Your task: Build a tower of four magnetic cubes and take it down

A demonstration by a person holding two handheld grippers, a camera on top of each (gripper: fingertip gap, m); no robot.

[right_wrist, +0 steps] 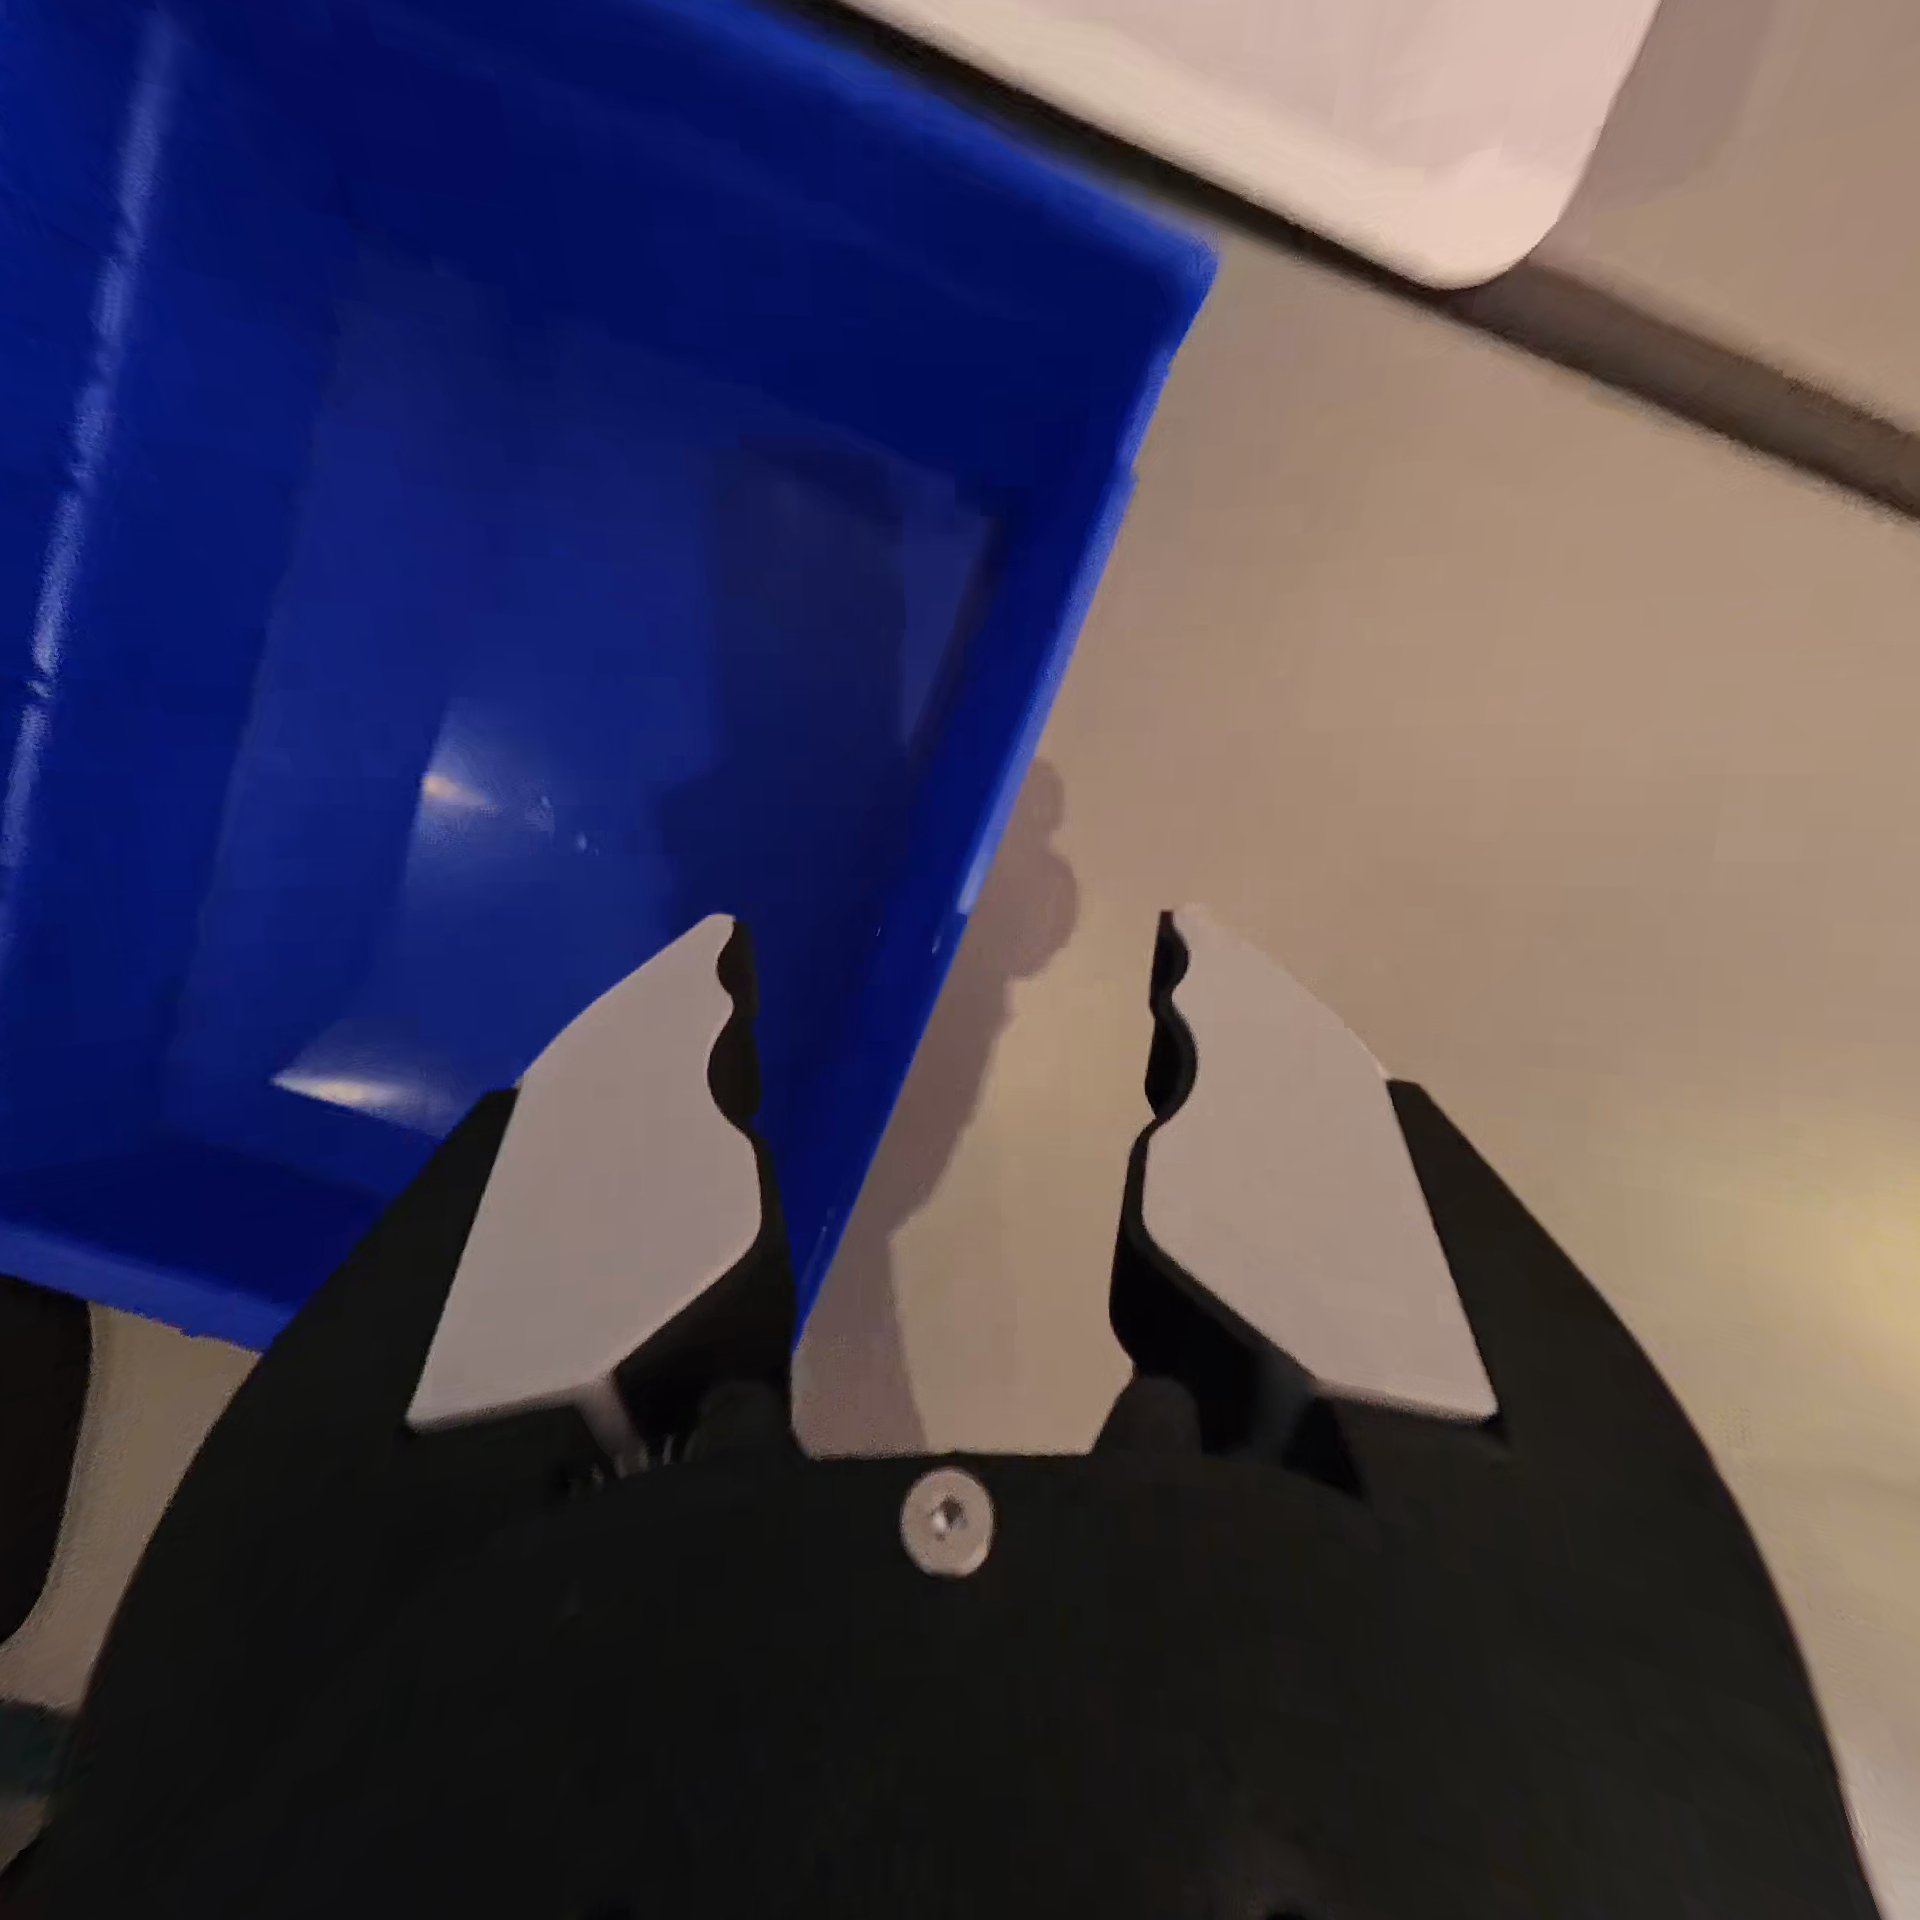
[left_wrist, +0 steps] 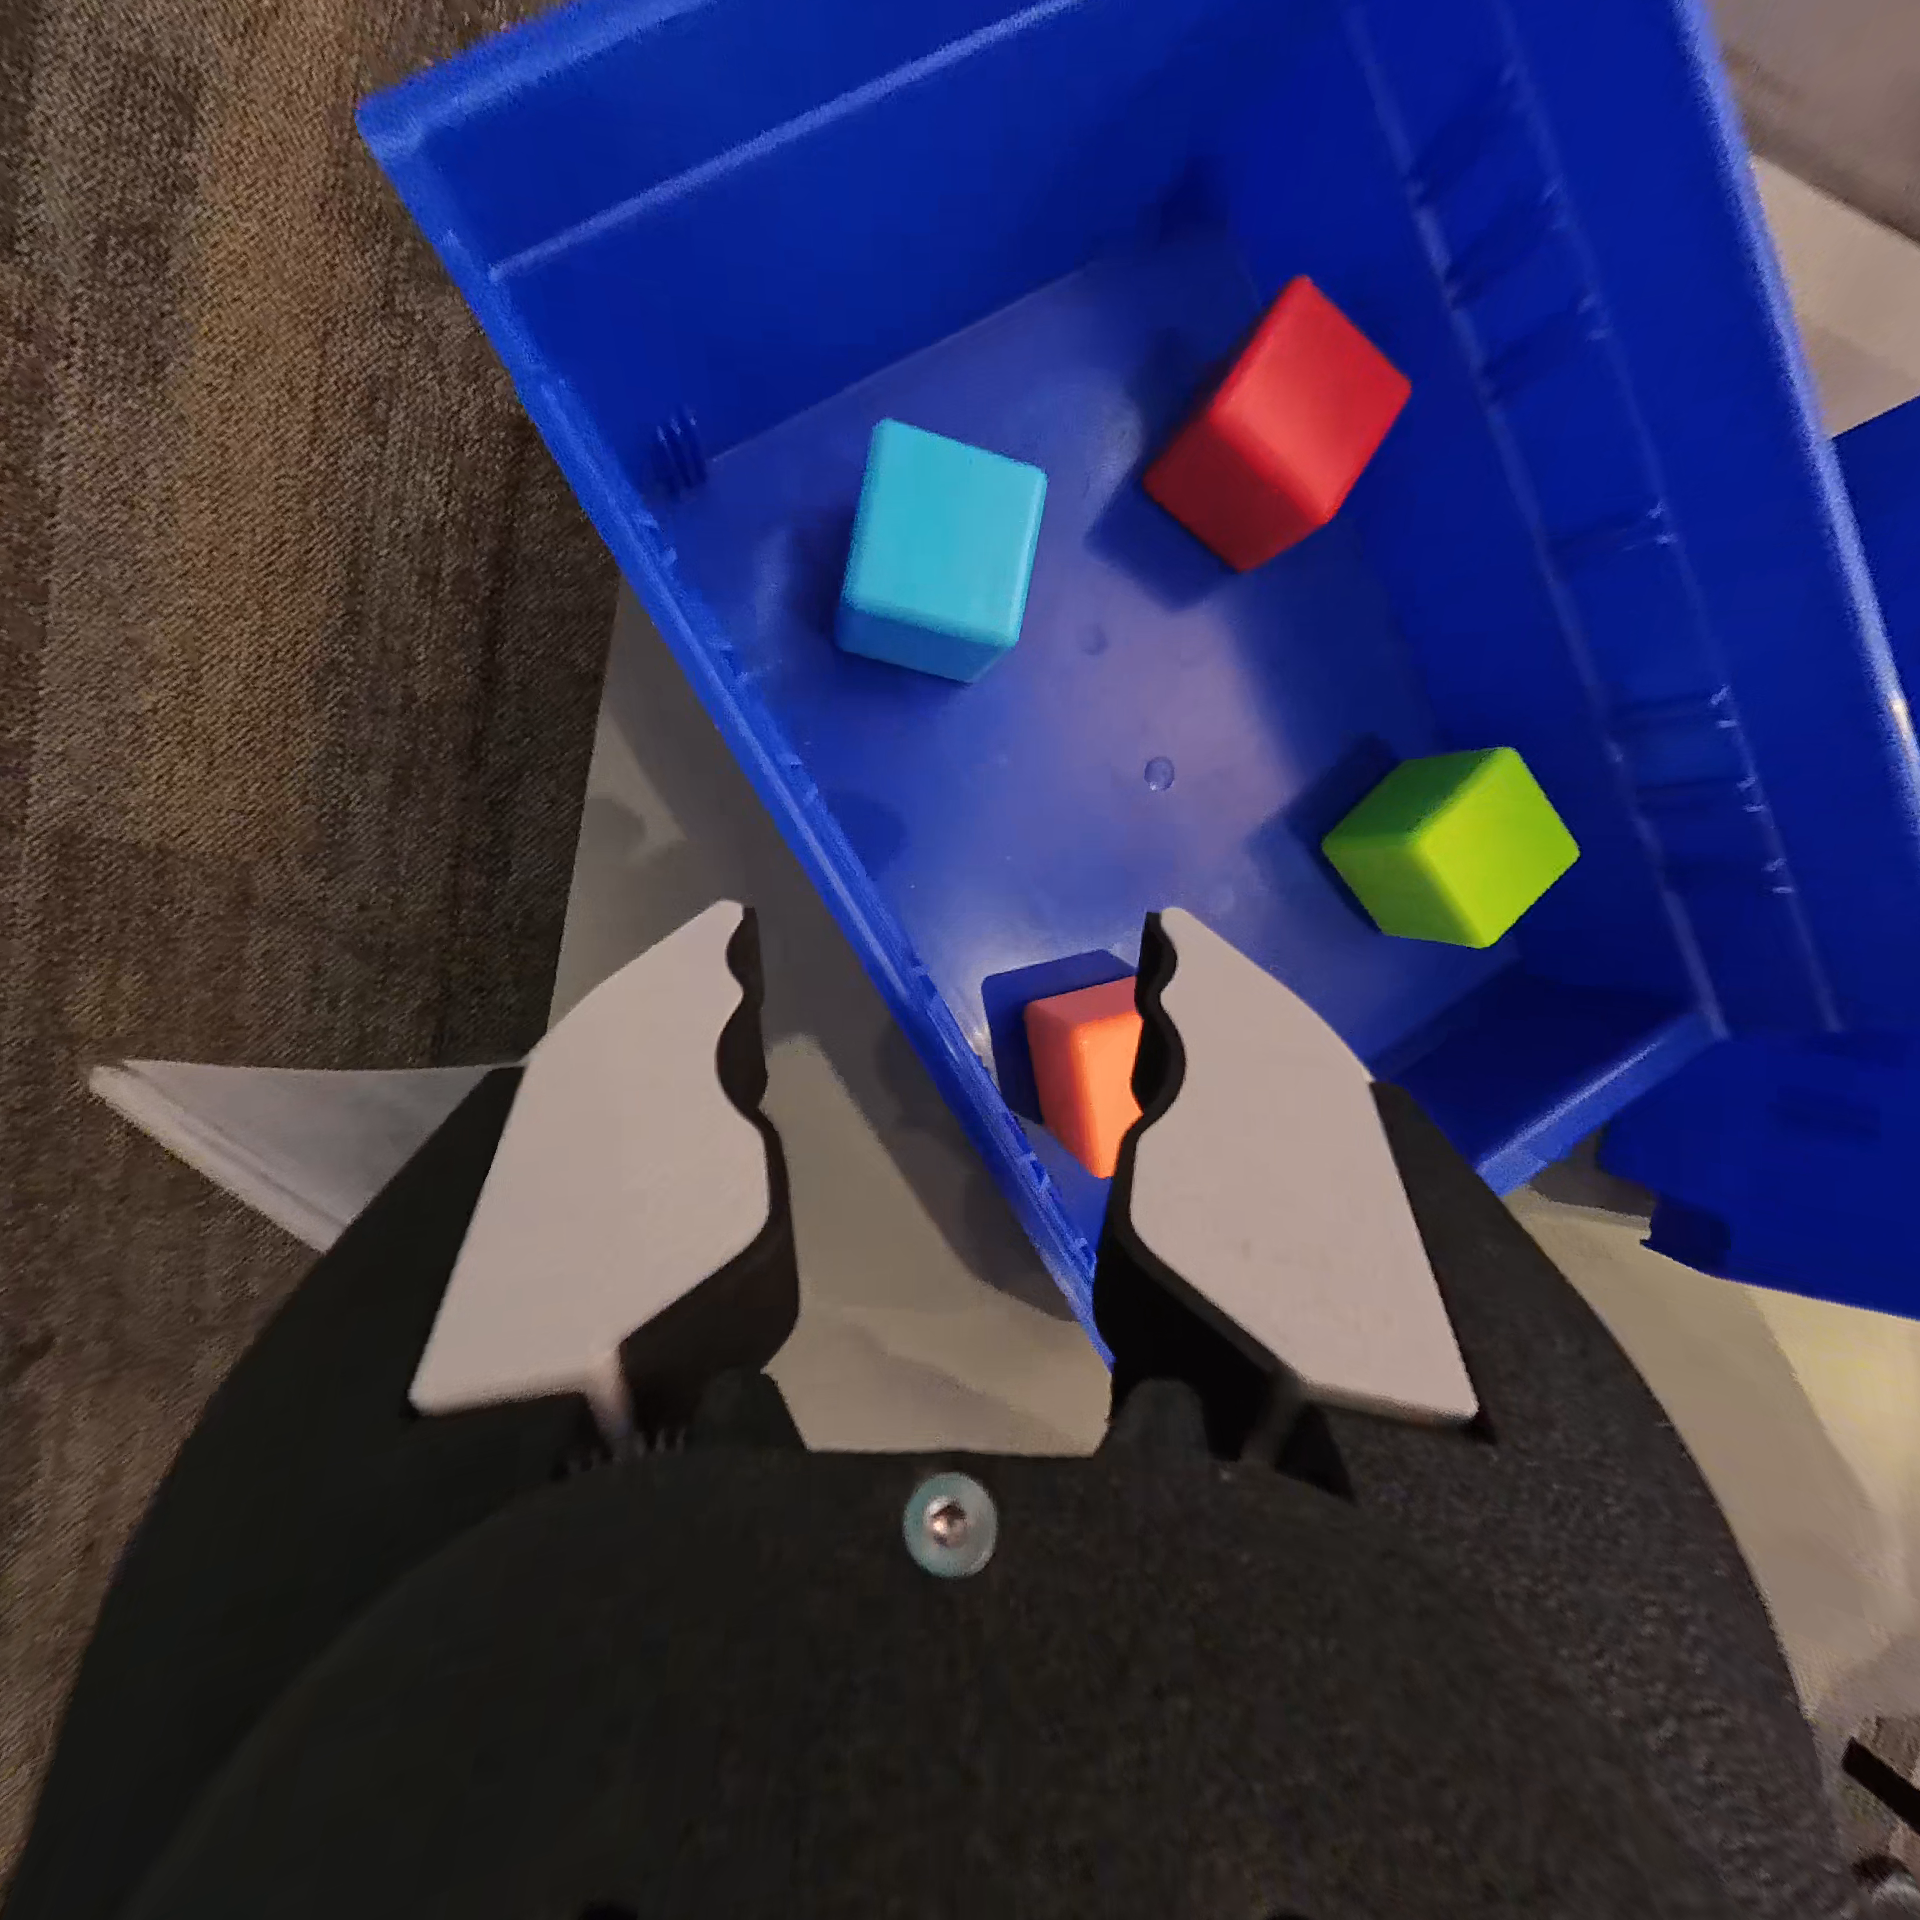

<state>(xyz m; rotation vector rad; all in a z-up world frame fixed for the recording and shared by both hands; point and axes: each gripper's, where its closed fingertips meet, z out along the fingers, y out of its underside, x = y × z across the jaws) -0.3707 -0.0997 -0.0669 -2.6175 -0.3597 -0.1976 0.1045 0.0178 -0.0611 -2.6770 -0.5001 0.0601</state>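
Four magnetic cubes lie apart inside the blue bin (left_wrist: 1039, 208), so the left tongs (left_wrist: 945, 925), wide and empty above its near wall, should drop squarely over the orange cube (left_wrist: 1086, 1070), while the right tongs (right_wrist: 951, 925) hover wide.

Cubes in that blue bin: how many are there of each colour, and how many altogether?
Light blue cube: 1
Red cube: 1
Green cube: 1
Orange cube: 1, partly hidden behind a finger of the left gripper
Total: 4 cubes, all lying apart on the floor of the blue bin, none stacked.
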